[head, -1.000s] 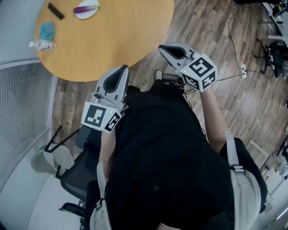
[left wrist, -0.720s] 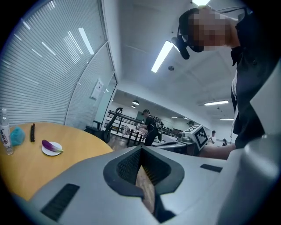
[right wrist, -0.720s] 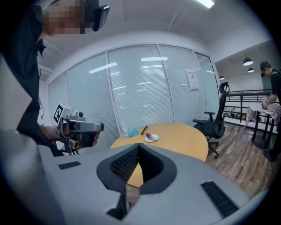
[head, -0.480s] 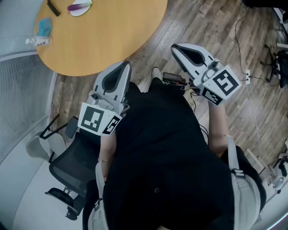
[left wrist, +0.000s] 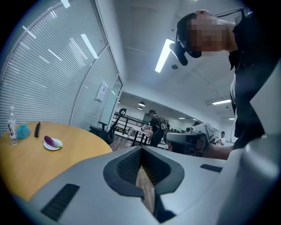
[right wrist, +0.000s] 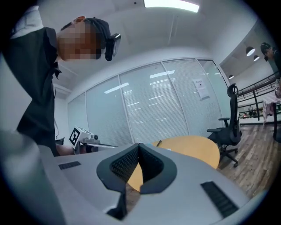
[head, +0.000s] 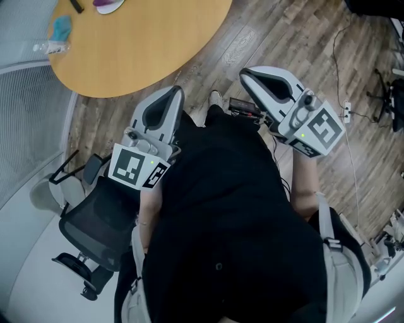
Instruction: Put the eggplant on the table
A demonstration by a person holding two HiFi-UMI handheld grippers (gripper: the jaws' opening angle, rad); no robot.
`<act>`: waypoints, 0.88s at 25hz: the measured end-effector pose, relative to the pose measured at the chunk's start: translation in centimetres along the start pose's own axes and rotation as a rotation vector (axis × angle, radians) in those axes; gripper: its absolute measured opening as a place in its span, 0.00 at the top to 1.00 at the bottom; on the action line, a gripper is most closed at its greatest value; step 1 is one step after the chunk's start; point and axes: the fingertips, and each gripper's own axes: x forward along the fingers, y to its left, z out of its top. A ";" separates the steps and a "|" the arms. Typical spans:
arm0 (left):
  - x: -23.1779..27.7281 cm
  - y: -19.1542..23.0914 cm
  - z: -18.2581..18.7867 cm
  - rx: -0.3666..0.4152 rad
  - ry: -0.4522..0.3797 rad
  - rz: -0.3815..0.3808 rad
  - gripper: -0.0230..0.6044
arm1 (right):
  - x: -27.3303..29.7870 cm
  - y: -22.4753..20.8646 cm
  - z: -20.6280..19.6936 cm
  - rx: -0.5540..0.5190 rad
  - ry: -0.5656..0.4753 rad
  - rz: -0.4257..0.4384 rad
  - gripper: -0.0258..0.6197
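Observation:
The purple eggplant [left wrist: 52, 141] lies on a small white plate [left wrist: 54, 145] on the far side of the round wooden table [head: 145, 44]. The head view cuts the eggplant [head: 104, 3] at its top edge. Both grippers hover over the wood floor, well short of the table, in front of the person's black shirt. My left gripper [head: 173, 93] is shut, pads meeting, nothing between them [left wrist: 141, 151]. My right gripper [head: 245, 73] is also shut and empty [right wrist: 138, 147], pointing level toward the table.
A clear bottle [head: 47, 45], a blue object [head: 61, 26] and a black pen-like item [head: 76, 5] lie near the table's left rim. A black office chair [head: 95, 214] stands at lower left. A black device [head: 243, 107] and cables [head: 341, 101] lie on the floor.
The table and plate have slid toward the top left of the head view. The right gripper has risen and swung right. The left gripper has shifted only a little. Both stay shut.

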 end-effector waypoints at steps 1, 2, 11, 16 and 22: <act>0.1 0.0 0.1 0.002 -0.003 -0.001 0.95 | 0.0 0.1 0.4 -0.006 -0.006 -0.003 0.93; 0.3 0.0 0.2 0.003 -0.006 -0.002 0.95 | -0.2 0.0 0.6 -0.014 -0.005 -0.003 0.93; 1.6 -1.0 0.4 0.018 -0.007 -0.030 0.95 | -1.0 0.0 1.1 -0.054 0.021 -0.015 0.93; 1.8 -1.4 0.1 0.018 0.000 -0.041 0.95 | -1.8 -0.4 0.3 -0.059 0.030 -0.018 0.93; 2.3 -1.7 0.2 0.022 -0.002 -0.049 0.95 | -2.1 -0.4 0.4 -0.055 0.025 -0.009 0.93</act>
